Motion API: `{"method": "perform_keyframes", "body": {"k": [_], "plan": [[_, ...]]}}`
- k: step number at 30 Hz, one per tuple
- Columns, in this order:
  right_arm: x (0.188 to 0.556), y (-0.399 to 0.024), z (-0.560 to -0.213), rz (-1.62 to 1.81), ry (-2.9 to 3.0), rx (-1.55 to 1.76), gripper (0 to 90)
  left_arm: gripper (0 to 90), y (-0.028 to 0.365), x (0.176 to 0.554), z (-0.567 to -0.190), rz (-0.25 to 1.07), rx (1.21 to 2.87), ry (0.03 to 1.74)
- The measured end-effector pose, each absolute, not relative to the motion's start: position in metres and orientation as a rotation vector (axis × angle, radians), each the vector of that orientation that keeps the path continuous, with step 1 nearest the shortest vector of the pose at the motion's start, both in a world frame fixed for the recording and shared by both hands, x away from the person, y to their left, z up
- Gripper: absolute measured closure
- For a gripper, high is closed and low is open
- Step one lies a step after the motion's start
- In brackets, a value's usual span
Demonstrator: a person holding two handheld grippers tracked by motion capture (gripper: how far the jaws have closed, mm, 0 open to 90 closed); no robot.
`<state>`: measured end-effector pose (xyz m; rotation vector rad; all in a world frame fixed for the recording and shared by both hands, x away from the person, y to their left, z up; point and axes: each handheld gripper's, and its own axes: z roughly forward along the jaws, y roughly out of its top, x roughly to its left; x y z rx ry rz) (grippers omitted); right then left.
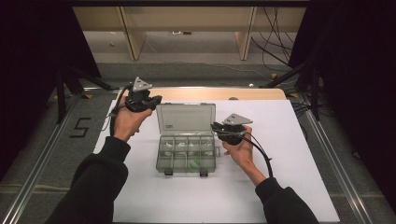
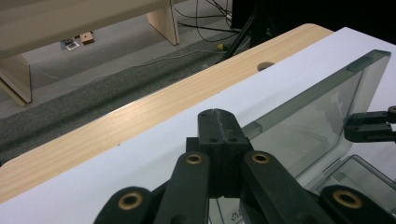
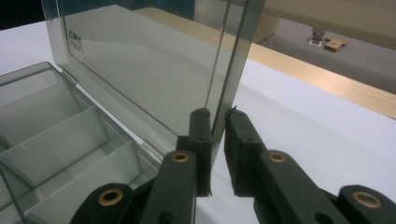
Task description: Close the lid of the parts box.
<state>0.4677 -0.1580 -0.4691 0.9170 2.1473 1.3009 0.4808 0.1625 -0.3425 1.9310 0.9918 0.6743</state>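
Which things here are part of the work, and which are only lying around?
Part of the work:
- clear grey plastic compartment box
- its upright lid, edge between the right gripper jaws
- shut left gripper

Lying around:
- black cables on the floor
- wooden bench legs

Wooden table [image 1: 261, 93] — white sheet [image 1: 280, 154], compartment box [image 1: 187, 161].

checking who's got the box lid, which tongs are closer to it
Right. The right tongs straddle the side edge of the upright lid, apparently pinching it. The left tongs are shut on nothing, beside the lid's other edge, apart from it.
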Motion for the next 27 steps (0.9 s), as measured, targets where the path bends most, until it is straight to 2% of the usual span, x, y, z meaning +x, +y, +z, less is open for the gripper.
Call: {"method": "perform_keyframes", "body": {"k": [7,9,12,14,16,18,23,25,27], "plan": [[0.468,-0.158,-0.469,1.300,2.146,0.916,81.8,90.0,0.161,0.492,-0.344,0.684,1.975,0.990],[0.468,-0.158,-0.469,1.300,2.145,0.917,81.8,90.0,0.158,0.495,-0.347,0.677,1.932,1.019],[0.468,-0.157,-0.470,1.304,2.136,0.916,81.8,90.0,0.160,0.498,-0.349,0.679,1.996,0.999],[0.468,-0.158,-0.469,1.299,2.148,0.916,81.8,90.0,0.157,0.499,-0.353,0.664,1.947,1.038],[0.468,-0.158,-0.469,1.301,2.145,0.919,81.8,90.0,0.160,0.501,-0.352,0.670,2.005,1.013],[0.468,-0.158,-0.470,1.304,2.136,0.918,81.8,90.0,0.156,0.501,-0.355,0.663,1.946,1.053],[0.468,-0.158,-0.469,1.303,2.143,0.922,81.8,90.0,0.158,0.503,-0.356,0.656,1.990,1.035],[0.468,-0.158,-0.469,1.300,2.144,0.924,81.7,90.0,0.156,0.503,-0.357,0.650,1.957,1.049],[0.468,-0.158,-0.469,1.306,2.144,0.924,81.6,90.0,0.158,0.501,-0.354,0.654,2.012,1.027]]}}
